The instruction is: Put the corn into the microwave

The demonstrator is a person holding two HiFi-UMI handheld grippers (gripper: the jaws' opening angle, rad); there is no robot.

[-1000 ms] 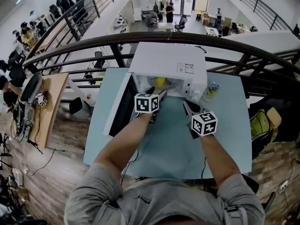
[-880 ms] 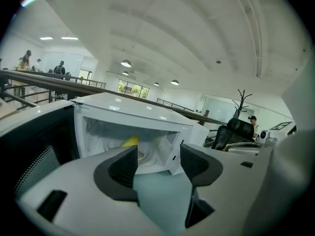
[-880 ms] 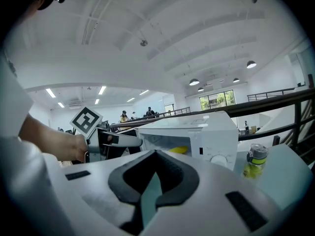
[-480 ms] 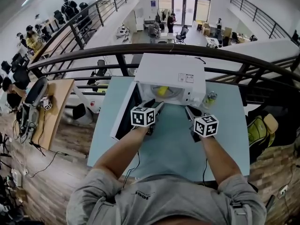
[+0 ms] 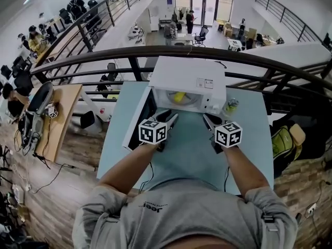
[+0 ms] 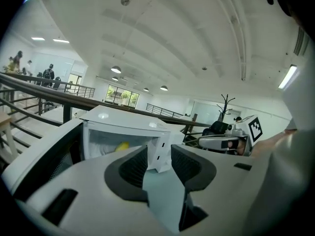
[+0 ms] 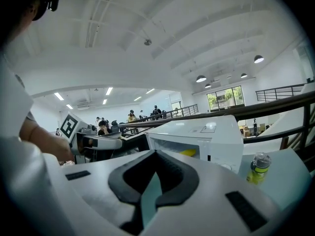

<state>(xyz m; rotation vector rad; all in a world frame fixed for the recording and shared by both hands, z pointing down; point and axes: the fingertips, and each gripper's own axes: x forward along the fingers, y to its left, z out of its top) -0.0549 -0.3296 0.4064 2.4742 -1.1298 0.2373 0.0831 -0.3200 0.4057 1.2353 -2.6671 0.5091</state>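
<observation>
Corn [image 5: 179, 96] sits inside the microwave [image 5: 189, 77], on the cavity floor, left of centre. We see a small bright yellow, elongated lump. It looks smooth, but the surface is probably just too small to resolve here.

Microwave: white box with a glossy top, a small printed sticker near its front right edge, and a pale interior. The door [image 5: 136, 119] is swung out to the left, a dark window panel in a white frame.

Table [image 5: 192, 157]: flat, matte, pale blue-green top. A small clear bottle [image 5: 230, 106] with yellow-green contents and a grey cap stands upright just right of the microwave. A dark curved railing [image 5: 93, 56] runs behind the table.

Left gripper [image 5: 168, 117]: white hard shell, black ribbed pads. Its jaws are partway apart and have just been closing, with nothing between them. In its own view we see only table and the microwave's front corner through the gap. It is in front of the open cavity, clear of the corn.

Right gripper [image 5: 207, 121]: same build. Its pad tips meet and it holds nothing. It is in front of the microwave's right half, near the bottle but apart from it.
</observation>
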